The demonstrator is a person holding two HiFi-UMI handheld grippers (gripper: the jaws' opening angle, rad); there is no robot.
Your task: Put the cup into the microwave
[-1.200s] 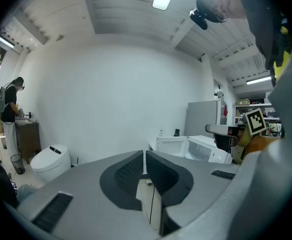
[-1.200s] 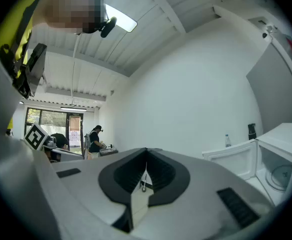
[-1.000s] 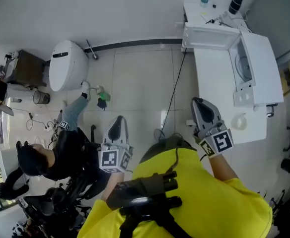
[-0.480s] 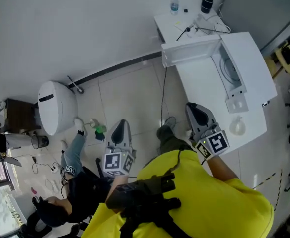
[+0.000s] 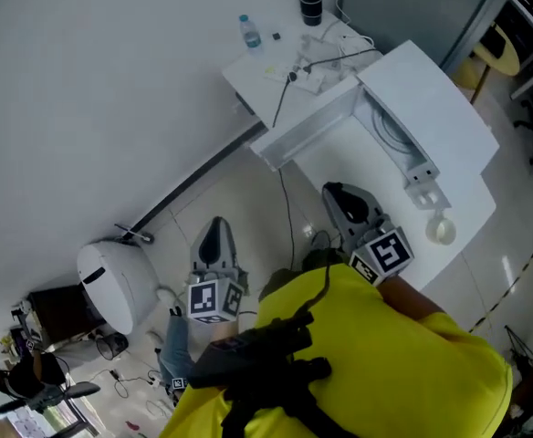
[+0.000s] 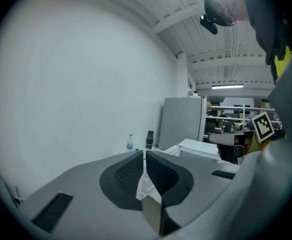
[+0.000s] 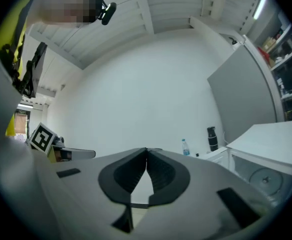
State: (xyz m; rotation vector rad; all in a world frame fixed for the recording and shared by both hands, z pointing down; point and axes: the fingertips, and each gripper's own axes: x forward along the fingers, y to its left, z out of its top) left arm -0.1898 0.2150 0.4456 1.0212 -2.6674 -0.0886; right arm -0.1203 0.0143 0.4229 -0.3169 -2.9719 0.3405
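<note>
The white tabletop (image 5: 472, 203) holds the white microwave (image 5: 431, 99). The microwave's door (image 5: 308, 130) stands wide open. A person in a yellow top (image 5: 385, 354) is in front of the microwave. The right claw (image 5: 339, 194) is close to the open front of the microwave, with its two jaws shut tight and nothing in them. The left claw (image 5: 216, 231) is further from the microwave, over the floor, and it is closed and empty too. The cup (image 5: 443, 231) sits on the tabletop just beside the microwave's button end, apart from both claws. Behind the microwave stand a dark flask (image 5: 311, 0) and a small water bottle (image 5: 245, 30).
</note>
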